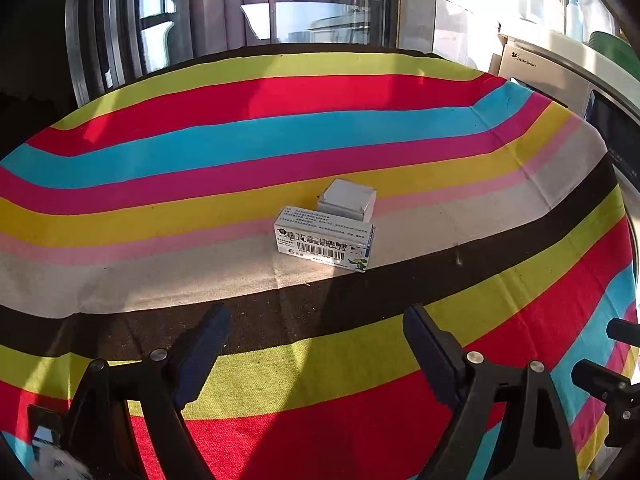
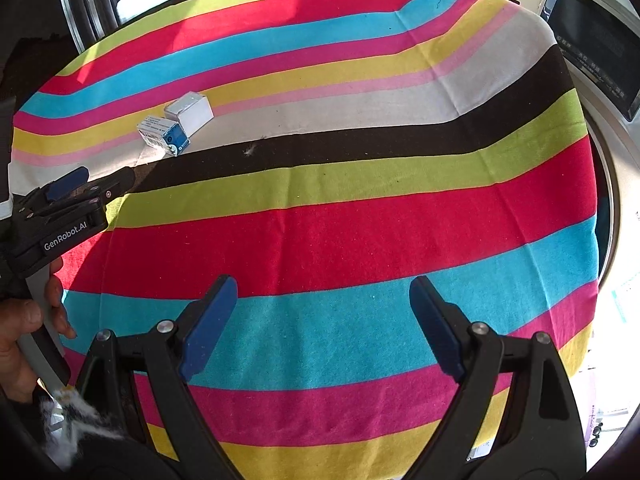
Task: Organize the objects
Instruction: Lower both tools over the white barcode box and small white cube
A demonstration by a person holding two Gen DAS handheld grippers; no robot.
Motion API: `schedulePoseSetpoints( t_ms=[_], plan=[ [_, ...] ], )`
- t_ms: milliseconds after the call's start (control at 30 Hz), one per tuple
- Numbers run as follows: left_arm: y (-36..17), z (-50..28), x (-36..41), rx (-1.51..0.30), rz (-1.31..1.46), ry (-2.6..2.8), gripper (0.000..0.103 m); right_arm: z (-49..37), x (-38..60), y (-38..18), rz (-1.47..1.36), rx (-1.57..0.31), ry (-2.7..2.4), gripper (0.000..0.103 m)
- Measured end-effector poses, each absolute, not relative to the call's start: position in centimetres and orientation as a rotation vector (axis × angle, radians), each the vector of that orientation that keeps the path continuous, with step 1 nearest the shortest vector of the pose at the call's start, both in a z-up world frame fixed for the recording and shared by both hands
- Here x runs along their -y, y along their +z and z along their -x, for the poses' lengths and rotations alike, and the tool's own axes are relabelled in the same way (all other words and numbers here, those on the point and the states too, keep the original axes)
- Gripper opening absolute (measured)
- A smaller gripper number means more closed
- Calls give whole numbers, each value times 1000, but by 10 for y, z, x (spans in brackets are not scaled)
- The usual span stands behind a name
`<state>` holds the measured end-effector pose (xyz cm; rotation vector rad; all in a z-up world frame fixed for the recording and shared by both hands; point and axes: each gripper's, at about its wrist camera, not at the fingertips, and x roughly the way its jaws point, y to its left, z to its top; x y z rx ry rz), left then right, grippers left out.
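A white printed box with a barcode [image 1: 325, 245] lies on the striped tablecloth [image 1: 200, 152], with a plain white box [image 1: 347, 198] right behind it and touching it. My left gripper [image 1: 316, 316] hovers open in front of them, nothing between its blue pads. In the right wrist view the printed box [image 2: 162, 135] and the plain box [image 2: 191, 113] sit at the far left of the cloth [image 2: 340, 240]. My right gripper [image 2: 323, 290] is open and empty over the red and blue stripes. The left gripper [image 2: 106, 182], held by a hand [image 2: 24, 320], comes in from the left edge.
A washing machine [image 1: 560, 76] with a dark control panel [image 2: 596, 44] stands against the table's right side. A window with dark frames [image 1: 272, 0] is behind the far edge. A small bit of fluff [image 2: 249, 151] lies on the black stripe.
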<state>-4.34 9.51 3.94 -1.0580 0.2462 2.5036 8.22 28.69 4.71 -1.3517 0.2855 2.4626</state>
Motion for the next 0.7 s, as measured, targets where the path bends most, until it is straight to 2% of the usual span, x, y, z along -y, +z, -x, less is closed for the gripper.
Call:
schedulePoseSetpoints(
  t_ms=[367,700],
  plan=[
    [35,52,-97,-254,1077,2502,89,-75,-286,44,1355,-299,2458,90],
    [41,90,-75,-88,1081,2413,89,-61,-283,46,1320,-305,2490,90]
  ],
)
